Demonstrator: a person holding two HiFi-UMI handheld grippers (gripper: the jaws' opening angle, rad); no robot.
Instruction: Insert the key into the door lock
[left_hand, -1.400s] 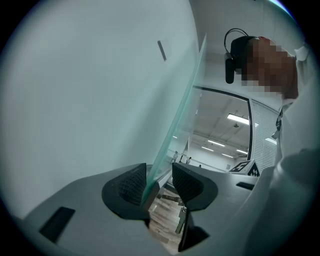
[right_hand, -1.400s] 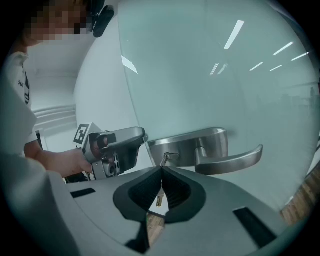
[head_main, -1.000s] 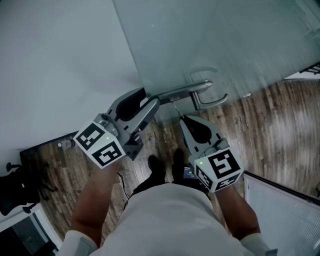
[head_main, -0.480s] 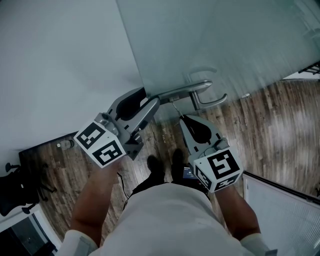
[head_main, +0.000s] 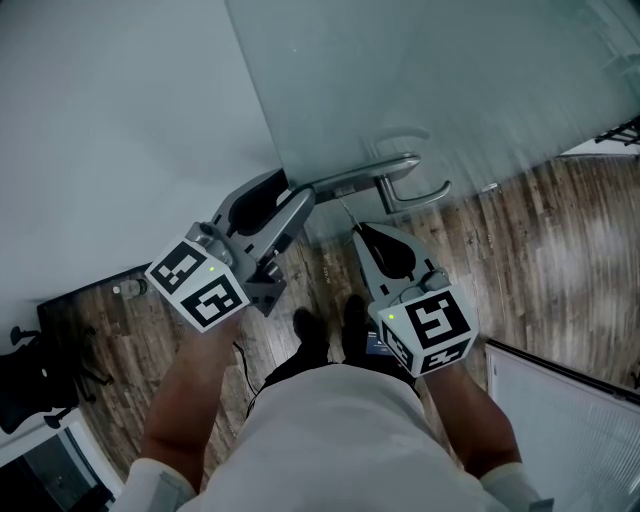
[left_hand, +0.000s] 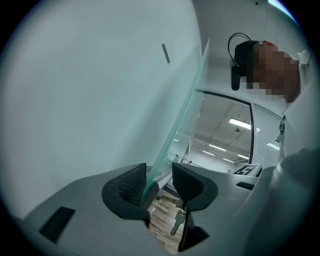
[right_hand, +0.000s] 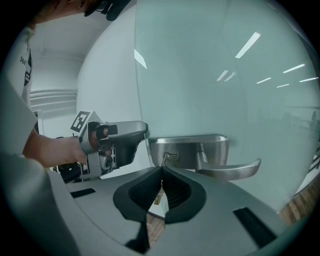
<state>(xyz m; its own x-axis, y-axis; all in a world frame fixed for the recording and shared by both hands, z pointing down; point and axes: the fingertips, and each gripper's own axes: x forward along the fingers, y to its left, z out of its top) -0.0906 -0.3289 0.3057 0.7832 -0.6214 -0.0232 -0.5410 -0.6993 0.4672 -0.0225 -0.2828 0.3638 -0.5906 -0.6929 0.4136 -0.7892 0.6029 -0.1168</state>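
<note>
A frosted glass door (head_main: 430, 80) carries a steel lock plate (head_main: 355, 182) with a lever handle (head_main: 422, 196). My right gripper (head_main: 356, 230) is shut on a small key (head_main: 345, 209). In the right gripper view the key (right_hand: 165, 159) sticks out past the closed jaws of my right gripper (right_hand: 161, 172), and its tip is at the keyhole in the lock plate (right_hand: 202, 149), left of the handle (right_hand: 235, 169). My left gripper (head_main: 290, 192) clamps the door's free edge beside the plate. In the left gripper view the glass edge (left_hand: 177, 125) runs between the pads (left_hand: 131, 184).
A pale wall (head_main: 120, 120) meets the door on the left. Dark wood floor (head_main: 560, 250) lies below. Black equipment (head_main: 40, 375) sits at the lower left, and a glass panel frame (head_main: 560, 375) at the lower right. Another key (left_hand: 176, 224) hangs below the left jaws.
My right gripper has shifted slightly left and up with the key still at the lock plate. The left gripper has stayed on the door edge.
</note>
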